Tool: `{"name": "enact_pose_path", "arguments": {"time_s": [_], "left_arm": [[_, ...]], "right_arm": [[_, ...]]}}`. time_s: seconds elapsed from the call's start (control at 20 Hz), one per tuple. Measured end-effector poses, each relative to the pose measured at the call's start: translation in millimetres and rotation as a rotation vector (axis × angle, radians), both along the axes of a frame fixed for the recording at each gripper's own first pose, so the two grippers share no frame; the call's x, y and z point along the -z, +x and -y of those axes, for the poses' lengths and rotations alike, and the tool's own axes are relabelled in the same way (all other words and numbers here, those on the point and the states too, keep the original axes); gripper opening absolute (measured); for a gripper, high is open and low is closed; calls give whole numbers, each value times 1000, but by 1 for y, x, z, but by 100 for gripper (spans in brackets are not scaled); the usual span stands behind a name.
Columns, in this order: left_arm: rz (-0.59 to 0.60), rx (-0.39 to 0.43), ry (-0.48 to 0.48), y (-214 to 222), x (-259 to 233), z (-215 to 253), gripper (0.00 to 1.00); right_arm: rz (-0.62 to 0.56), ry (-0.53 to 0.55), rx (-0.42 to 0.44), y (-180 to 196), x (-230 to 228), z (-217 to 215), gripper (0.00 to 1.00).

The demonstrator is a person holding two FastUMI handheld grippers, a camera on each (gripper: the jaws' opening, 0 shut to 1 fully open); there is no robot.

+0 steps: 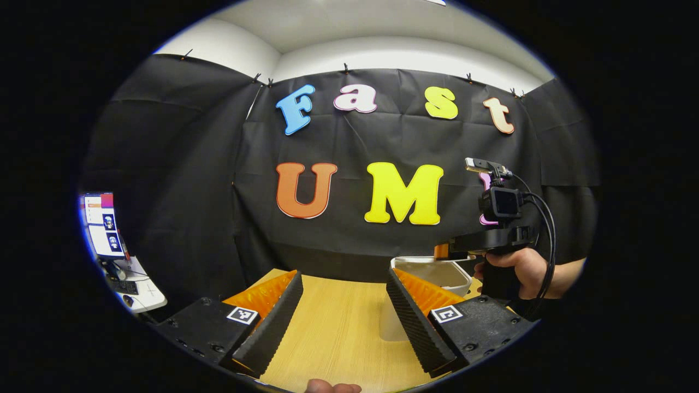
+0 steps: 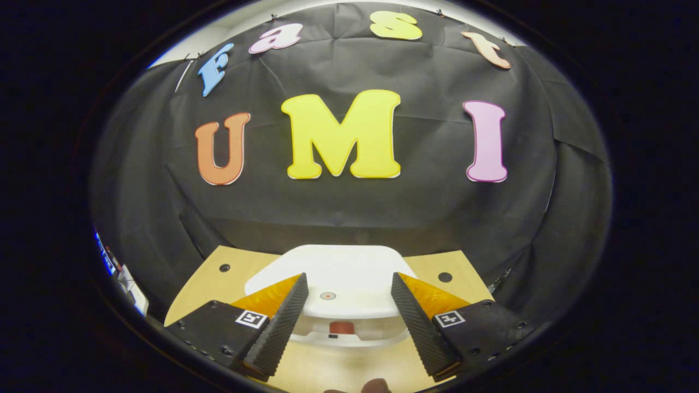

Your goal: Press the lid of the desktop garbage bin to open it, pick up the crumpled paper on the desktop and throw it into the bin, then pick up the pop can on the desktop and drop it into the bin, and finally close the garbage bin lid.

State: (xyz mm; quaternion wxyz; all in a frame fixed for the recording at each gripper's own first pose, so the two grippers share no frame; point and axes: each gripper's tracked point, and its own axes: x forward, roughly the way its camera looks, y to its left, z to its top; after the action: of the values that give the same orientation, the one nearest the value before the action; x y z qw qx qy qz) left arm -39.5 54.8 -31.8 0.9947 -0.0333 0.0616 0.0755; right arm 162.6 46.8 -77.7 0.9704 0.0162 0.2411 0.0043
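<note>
In the left gripper view, the left gripper [image 1: 344,322] is seen with its two fingers spread wide and nothing held between them; bare wooden desktop [image 1: 338,333] lies in the gap and runs on to its far edge at the black cloth wall [image 1: 349,240]. Beyond the right-hand finger, one white garbage bin [image 1: 431,275] is seen near that far edge, its interior pale; what is in it cannot be told. Above the bin, the right gripper [image 1: 445,252] is held by a hand [image 1: 519,270].

In the right gripper view, its fingers are likewise held wide apart and empty, just above the white lid [image 2: 338,278]. Two dark holes are counted in the desktop, one either side of the bin.
</note>
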Motion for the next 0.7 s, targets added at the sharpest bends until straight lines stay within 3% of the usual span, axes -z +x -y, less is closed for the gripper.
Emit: {"name": "enact_pose_path", "arguments": {"time_s": [0.4,0.7], "left_arm": [[-10,12,-5,3,6,0,99],[-36,29,-39,9,17,7,99]], "right_arm": [[-97,-24,-20,-6,60,-9,96],[-68,-71,-66,-12,73,-10,97]]}}
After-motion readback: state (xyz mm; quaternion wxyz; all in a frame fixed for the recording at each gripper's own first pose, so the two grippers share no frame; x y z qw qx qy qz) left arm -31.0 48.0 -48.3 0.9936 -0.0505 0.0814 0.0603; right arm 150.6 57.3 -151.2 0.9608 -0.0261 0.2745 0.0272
